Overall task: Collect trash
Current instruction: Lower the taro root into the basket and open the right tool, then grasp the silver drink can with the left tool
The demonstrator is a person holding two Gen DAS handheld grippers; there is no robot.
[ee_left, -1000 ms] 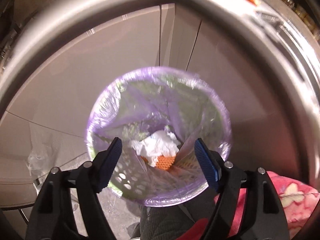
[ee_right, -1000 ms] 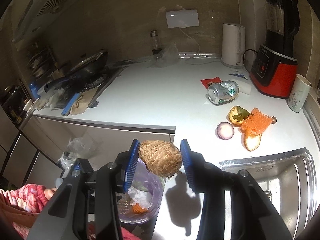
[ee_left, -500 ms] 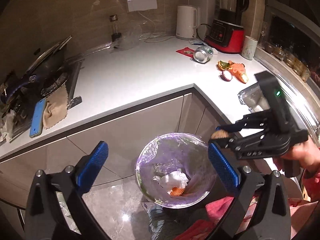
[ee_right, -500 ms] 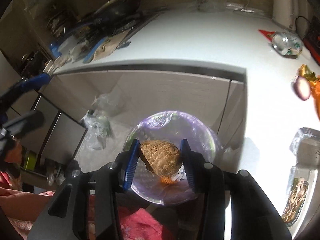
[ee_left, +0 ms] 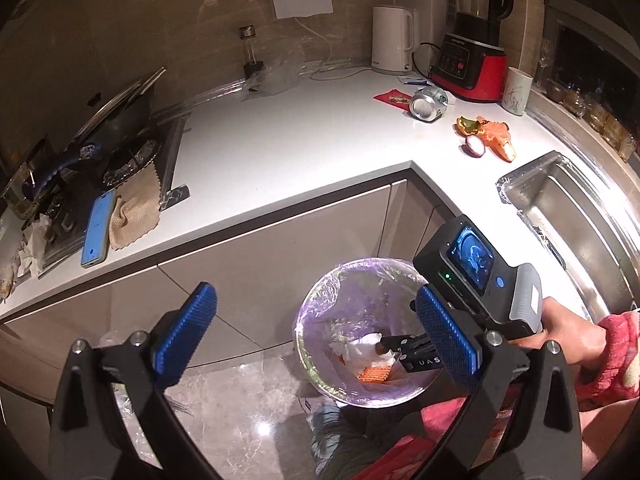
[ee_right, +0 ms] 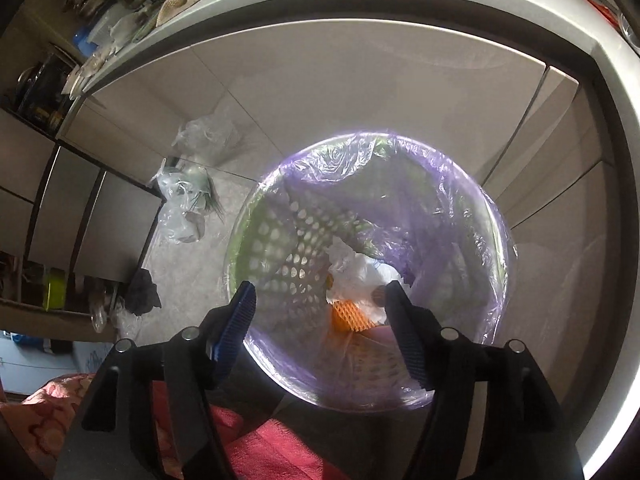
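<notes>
A round bin (ee_right: 496,220) with a purple liner stands on the floor against the cabinet corner. Crumpled white paper (ee_right: 356,280) and orange foam net (ee_right: 348,318) lie inside. My right gripper (ee_right: 320,294) hangs over the bin mouth, its jaws opening with nothing between them; a small brown patch shows beside its right finger. In the left wrist view, my left gripper (ee_left: 316,320) is wide open and empty, high above the bin (ee_left: 320,288), and the right gripper (ee_left: 400,350) reaches into the bin. On the counter lie a crushed can (ee_left: 430,104), peels (ee_left: 486,136), a cut onion (ee_left: 476,146) and a red wrapper (ee_left: 394,98).
The sink (ee_left: 580,220) is at the right of the counter. A kettle (ee_left: 392,40), a red blender (ee_left: 470,60) and a cup (ee_left: 518,92) stand at the back. A phone (ee_left: 96,232) lies by the stove. Plastic bags (ee_right: 184,200) and a dark cloth (ee_right: 142,292) lie on the floor left of the bin.
The right gripper came down over the bin holding a brown round root, then opened; the root is gone from its jaws. The left gripper rose away from the bin and opened wider.
</notes>
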